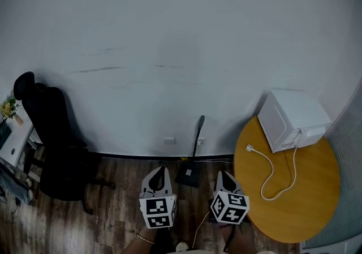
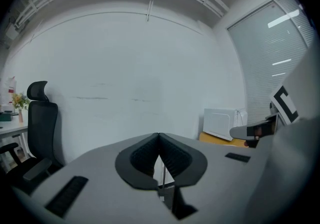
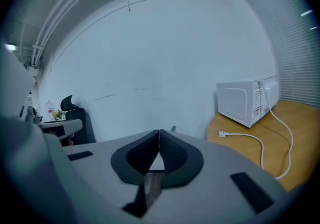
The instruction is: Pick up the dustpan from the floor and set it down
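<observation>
This looks to me like the approach: the dustpan (image 1: pixel 188 175) is not yet taken and nothing is lifted. In the head view it stands on the floor (image 1: pixel 119 213) against the wall (image 1: pixel 169 49), pan down and handle rising toward 12 o'clock. It sits between the two grippers and a little beyond them, at about 1 o'clock from the left gripper (image 1: pixel 159 172) and 11 o'clock from the right gripper (image 1: pixel 225 176), near both but touching neither. A chair (image 1: pixel 54 134) is off at 9 o'clock, and a round surface (image 1: pixel 305 190) carrying a microwave (image 1: pixel 294 120) is at 3 o'clock. In the left gripper view the jaws are closed tip to tip with nothing held. The dustpan (image 2: pixel 163 174) shows only as a thin handle in the gap below the tips, at 6 o'clock and well beyond them, and the right gripper (image 2: pixel 245 131) juts in at 3 o'clock. In the right gripper view the jaws are likewise pressed together on nothing. Only the top of the dustpan (image 3: pixel 173 129) peeks over the right jaw at about 1 o'clock, and floorboards fill the gap beneath. As I judge it, the next move calls for one pair of jaws to open, travel forward and down until they straddle the handle, and then close firmly before any lift.
</observation>
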The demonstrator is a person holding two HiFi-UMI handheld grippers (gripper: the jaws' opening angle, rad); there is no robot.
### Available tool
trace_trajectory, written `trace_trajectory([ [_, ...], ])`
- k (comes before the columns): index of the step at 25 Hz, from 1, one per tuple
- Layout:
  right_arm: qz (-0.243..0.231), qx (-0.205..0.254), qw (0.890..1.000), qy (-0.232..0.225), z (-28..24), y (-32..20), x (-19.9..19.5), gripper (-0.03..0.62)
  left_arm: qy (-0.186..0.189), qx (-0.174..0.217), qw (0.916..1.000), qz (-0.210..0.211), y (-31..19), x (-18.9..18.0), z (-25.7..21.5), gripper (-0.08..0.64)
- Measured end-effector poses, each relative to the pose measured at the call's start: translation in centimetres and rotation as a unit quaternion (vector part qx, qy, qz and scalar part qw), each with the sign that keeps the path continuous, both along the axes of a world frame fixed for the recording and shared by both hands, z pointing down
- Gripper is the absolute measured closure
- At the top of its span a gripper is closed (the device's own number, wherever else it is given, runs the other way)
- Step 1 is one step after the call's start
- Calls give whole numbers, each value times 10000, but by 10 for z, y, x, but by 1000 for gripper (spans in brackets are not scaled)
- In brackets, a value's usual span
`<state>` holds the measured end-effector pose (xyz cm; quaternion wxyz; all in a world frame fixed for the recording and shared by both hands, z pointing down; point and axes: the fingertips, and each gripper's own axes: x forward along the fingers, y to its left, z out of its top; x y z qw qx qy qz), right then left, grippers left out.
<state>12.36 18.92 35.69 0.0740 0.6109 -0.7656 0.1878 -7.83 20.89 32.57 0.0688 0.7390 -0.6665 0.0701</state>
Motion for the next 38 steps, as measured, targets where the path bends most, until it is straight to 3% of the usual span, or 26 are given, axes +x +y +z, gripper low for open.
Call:
trace_trajectory([
  [9, 179, 76, 9997, 111, -4, -75, -21, 560, 128, 76, 9997, 207, -90, -21, 2, 545],
  [17, 378, 304, 9987, 156, -28, -152, -67, 560, 73, 314, 9983, 484, -173, -62, -21, 545],
  [22, 509, 322, 9980, 188, -27, -189, -94, 560, 49, 268, 9972, 695, -212, -89, -15, 545],
  [29, 598, 107, 9975, 362, -11, -211, -102, 560, 248, 27, 9981, 562, -236, -114, 7, 545],
  [38, 485, -182, 9978, 409, 11, -225, -101, 560, 203, -194, 9975, 654, -249, -105, 26, 545],
])
